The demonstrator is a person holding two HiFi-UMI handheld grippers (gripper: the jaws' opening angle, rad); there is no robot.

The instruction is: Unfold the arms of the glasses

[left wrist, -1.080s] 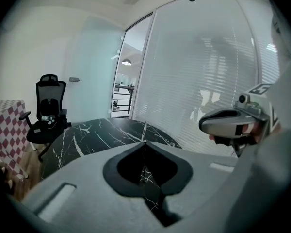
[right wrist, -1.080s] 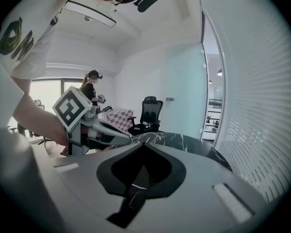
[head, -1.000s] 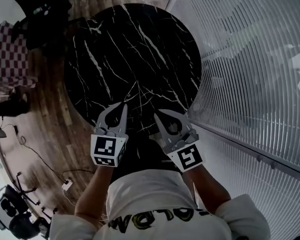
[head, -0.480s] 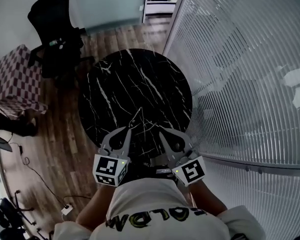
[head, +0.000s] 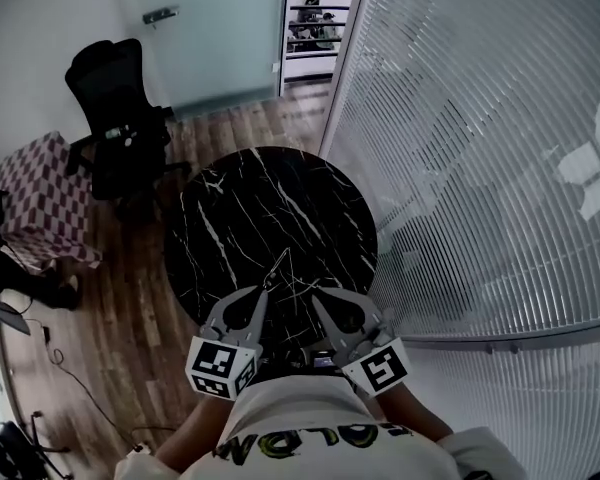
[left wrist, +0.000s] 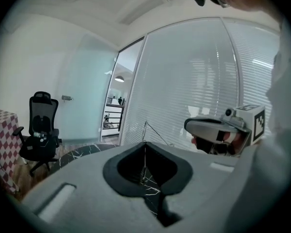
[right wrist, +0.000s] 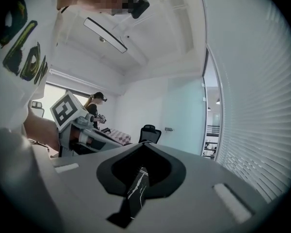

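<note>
The glasses show only as a thin wire piece (head: 279, 264) sticking up from the tip of my left gripper (head: 263, 291). In the left gripper view the same wire (left wrist: 145, 130) rises out of the closed jaw slot of the left gripper (left wrist: 145, 142), and a second fine strand slants off to the right. The rest of the frame is too thin to make out. My right gripper (head: 316, 299) is shut beside it with nothing visible between its jaws (right wrist: 144, 144). Both are held close to my chest, well above the round black marble table (head: 270, 218).
A slatted blind wall (head: 480, 168) runs along the right. A black office chair (head: 115, 108) and a checked cloth (head: 30, 198) stand at the left on the wood floor. A person (right wrist: 94, 108) stands far back in the right gripper view.
Both grippers have risen together away from the table, which now looks smaller and farther below. The thin wire has come up with the left gripper.
</note>
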